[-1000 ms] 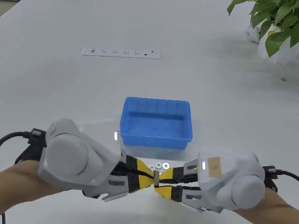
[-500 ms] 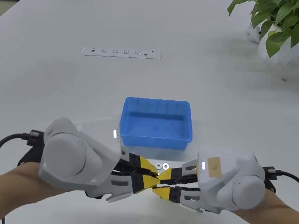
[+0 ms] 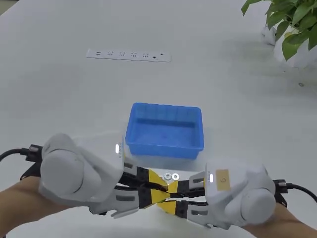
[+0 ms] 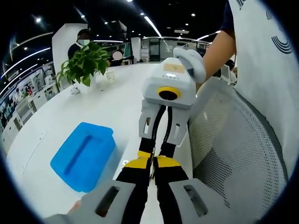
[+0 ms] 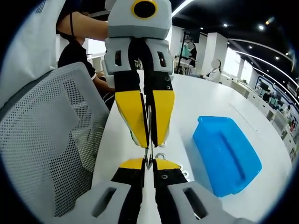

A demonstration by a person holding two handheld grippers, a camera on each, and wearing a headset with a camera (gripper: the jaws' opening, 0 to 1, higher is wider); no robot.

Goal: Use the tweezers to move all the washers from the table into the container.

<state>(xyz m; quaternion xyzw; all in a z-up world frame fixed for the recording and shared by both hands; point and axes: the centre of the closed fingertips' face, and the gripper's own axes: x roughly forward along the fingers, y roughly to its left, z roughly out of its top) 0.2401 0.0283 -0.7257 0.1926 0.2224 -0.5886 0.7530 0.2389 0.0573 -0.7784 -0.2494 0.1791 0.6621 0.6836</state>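
Head, left gripper and right gripper views, taken nearest the person outward. The left gripper (image 4: 150,164) and the right gripper (image 5: 147,164) met tip to tip low over the white table (image 3: 74,94), just in front of the person. Each had its yellow jaws drawn together on the tweezers (image 5: 148,154), a thin metal strip that passed straight from one pair of jaws into the other. The long axis of the tweezers therefore lay along the line joining the two grippers, crosswise to the person and roughly parallel to the near wall of the container. Which end carried the points could not be told.

Just beyond the meeting jaws, two washers (image 3: 168,176) lay side by side on the table, between the grippers and the container and apart from both. Neither gripper was clearly the nearer. Judged from this, the tweezers would have to be swung outward, points toward the washers, before a pick could be made.

Past the washers stood the blue container (image 3: 163,148), open-topped, with no washer seen inside; the transfer had apparently not begun. Farther off lay a white power strip (image 3: 129,55), and at the far right corner a green plant (image 3: 287,22).
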